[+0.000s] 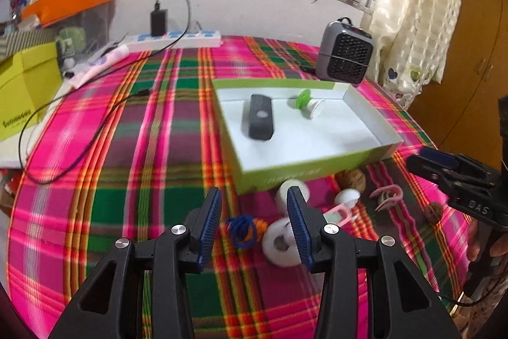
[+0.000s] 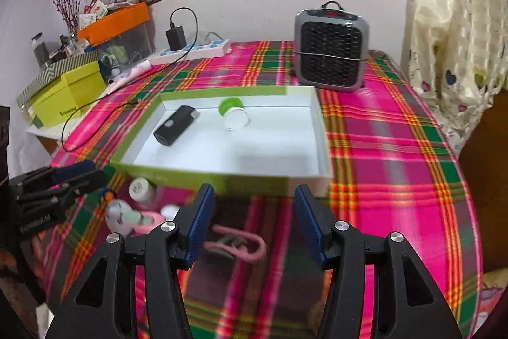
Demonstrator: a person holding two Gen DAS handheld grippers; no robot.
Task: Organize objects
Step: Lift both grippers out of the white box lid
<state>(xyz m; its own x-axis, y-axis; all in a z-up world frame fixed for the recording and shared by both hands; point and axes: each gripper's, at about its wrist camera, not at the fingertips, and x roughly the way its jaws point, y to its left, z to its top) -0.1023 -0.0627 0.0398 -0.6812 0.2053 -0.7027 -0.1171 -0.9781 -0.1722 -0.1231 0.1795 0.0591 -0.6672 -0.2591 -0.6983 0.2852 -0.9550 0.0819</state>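
Home bedroom: heart-print curtain [image 2: 457, 21], plaid cloth [image 2: 381, 148].

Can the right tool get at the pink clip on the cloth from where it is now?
Probably yes: the right tool is open, the pink clip lies between its fingers, nothing covering it.

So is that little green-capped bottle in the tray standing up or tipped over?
Tipped over. The green-capped bottle lies on its side on the white floor of the tray, beside the black device.
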